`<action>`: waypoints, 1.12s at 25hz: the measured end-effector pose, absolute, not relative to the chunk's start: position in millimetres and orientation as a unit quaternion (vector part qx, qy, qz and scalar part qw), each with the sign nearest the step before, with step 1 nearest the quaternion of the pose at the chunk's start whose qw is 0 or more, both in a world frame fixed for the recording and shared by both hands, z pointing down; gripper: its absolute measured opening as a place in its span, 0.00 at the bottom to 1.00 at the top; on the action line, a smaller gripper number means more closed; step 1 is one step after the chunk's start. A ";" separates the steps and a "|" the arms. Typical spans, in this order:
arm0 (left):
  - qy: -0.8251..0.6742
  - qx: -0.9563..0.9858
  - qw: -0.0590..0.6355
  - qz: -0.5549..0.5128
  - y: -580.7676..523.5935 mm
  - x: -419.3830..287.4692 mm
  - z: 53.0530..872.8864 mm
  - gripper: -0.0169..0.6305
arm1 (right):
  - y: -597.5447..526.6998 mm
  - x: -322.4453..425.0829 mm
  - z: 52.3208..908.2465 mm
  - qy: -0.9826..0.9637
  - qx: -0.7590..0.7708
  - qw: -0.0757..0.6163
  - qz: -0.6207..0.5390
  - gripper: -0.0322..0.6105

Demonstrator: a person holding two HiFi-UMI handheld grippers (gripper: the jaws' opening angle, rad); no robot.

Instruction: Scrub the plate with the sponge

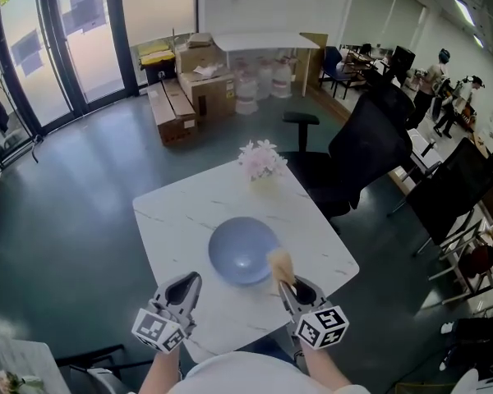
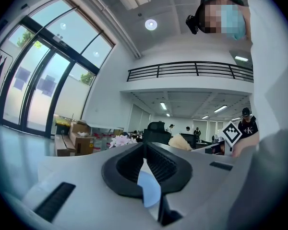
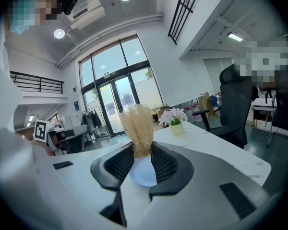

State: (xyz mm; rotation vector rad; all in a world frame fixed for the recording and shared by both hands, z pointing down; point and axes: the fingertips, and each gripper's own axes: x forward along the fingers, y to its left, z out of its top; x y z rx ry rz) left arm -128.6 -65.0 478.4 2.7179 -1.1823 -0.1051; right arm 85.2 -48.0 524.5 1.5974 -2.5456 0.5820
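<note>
Grey-jawed left gripper [image 1: 191, 282]: yours, jaws closed together on nothing, over the near edge of the desk [image 1: 181, 212].
Right gripper [image 1: 286, 286]: yours, clamped on the tan sponge [image 1: 281, 264], which stands up over the plate's near right rim.
Blue plate [image 1: 240, 249]: mid-desk.
Pink flowers [image 1: 261, 159]: far desk edge.
Black office chair [image 1: 366, 150]: beyond, to your right.

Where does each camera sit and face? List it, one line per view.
Head view: on the person's head, steeply down at table, plate, forearms, left gripper, right gripper.
Left gripper view: on that gripper, along its shut jaws; sleeve at right.
Right gripper view: on that gripper, along jaws shut on the sponge; sleeve at left.
Shared: all three show the plate and flowers.
</note>
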 end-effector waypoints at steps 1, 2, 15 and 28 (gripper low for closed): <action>-0.399 0.911 0.092 -0.038 -70.9 -125.4 480.3 0.09 | -52.6 87.4 526.4 -0.831 0.520 0.042 0.191 0.23; -0.401 0.910 0.096 -0.040 -76.6 -122.3 482.2 0.09 | -57.0 89.5 528.1 -0.832 0.519 0.043 0.191 0.23; -0.460 0.863 0.207 -0.022 -140.9 -114.9 551.9 0.09 | -102.4 108.0 557.9 -0.841 0.490 0.066 0.218 0.23; -0.493 0.763 0.418 -0.010 -165.3 -119.4 656.9 0.11 | -115.0 121.2 579.1 -0.834 0.490 0.080 0.241 0.23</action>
